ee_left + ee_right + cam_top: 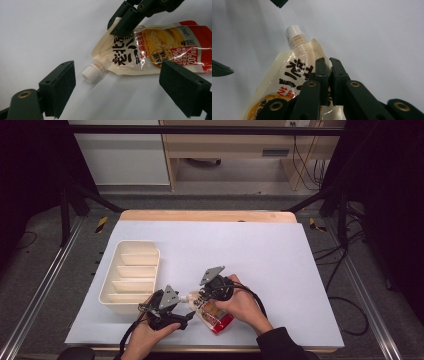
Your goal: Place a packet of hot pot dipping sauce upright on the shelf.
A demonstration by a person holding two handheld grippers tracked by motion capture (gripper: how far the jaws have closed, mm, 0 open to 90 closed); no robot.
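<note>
A spouted sauce pouch (216,315) lies flat on the white table cover (260,255) near its front edge, white cap (90,73) pointing left. The right gripper (328,75) has its jaws pressed together on the pouch's upper edge, just behind the spout. The left gripper (117,82) sits just left of the pouch, jaws wide apart on either side of the cap, not touching it. A cream divided tray (111,285) stands to the far left.

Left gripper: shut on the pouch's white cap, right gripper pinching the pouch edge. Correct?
Not quite. The left gripper is open, its jaws on either side of the white cap without touching it, as the left gripper view shows. The right gripper does pinch the pouch edge.
</note>
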